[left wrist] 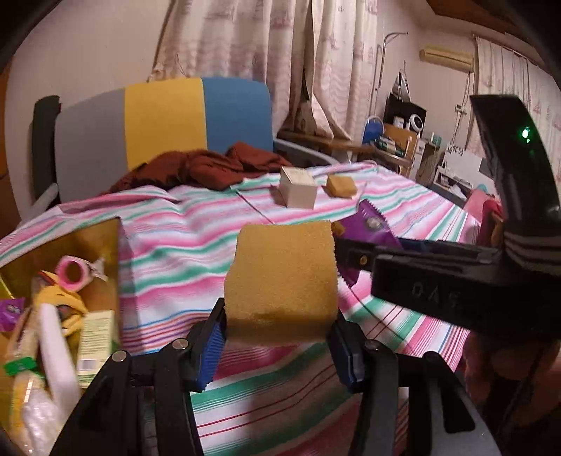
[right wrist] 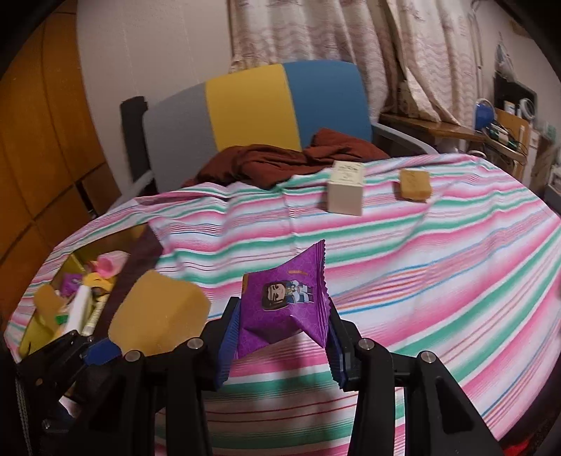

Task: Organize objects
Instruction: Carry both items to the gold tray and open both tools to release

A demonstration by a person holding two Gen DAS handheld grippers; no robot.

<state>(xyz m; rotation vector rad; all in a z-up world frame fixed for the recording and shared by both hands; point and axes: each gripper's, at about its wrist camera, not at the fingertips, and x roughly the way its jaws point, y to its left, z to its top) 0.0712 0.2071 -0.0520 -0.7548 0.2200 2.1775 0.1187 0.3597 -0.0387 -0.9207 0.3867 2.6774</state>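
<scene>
Left wrist: left tool (left wrist: 278, 345) pinching yellow sponge (left wrist: 282, 277) above striped surface (left wrist: 196, 228), box (left wrist: 63, 298) to its left. Right wrist: right tool (right wrist: 280, 345) pinching purple packet (right wrist: 285, 301) by thin edges; packet could slip mid-carry.

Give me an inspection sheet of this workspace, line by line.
Surface: striped cloth covers the table.
Job's things: gold box holding mixed items, at left; white carton and second sponge lie far back.
Clutter: brown garment on the table's far edge.
Grippers: left claw shut on yellow sponge; right claw shut on purple packet.
Cables: nothing seen on the table.
Surroundings: chair, curtains.
</scene>
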